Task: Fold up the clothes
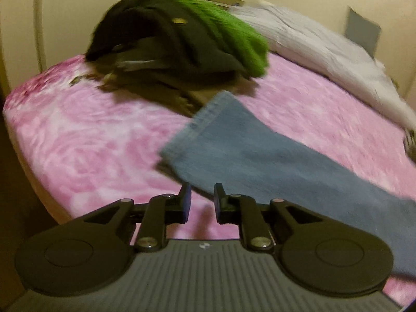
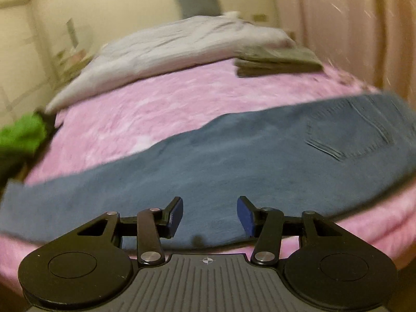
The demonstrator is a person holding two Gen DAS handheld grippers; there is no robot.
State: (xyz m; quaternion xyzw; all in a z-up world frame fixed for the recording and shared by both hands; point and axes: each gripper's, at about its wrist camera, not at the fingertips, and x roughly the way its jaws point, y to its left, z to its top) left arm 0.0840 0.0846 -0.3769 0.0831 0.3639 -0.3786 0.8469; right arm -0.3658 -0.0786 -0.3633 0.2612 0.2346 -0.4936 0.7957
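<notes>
Blue jeans lie stretched across the pink bedspread, leg hem toward the clothes pile. In the right wrist view the jeans run left to right, with a back pocket at the right. My left gripper is open just short of the leg's near edge, nothing between its fingers. My right gripper is open above the jeans' near edge at mid-length, gripping nothing.
A heap of black and green clothes sits at the bed's far left. A grey duvet lies along the head end. Folded olive garments rest at the far right. A curtain hangs at the right.
</notes>
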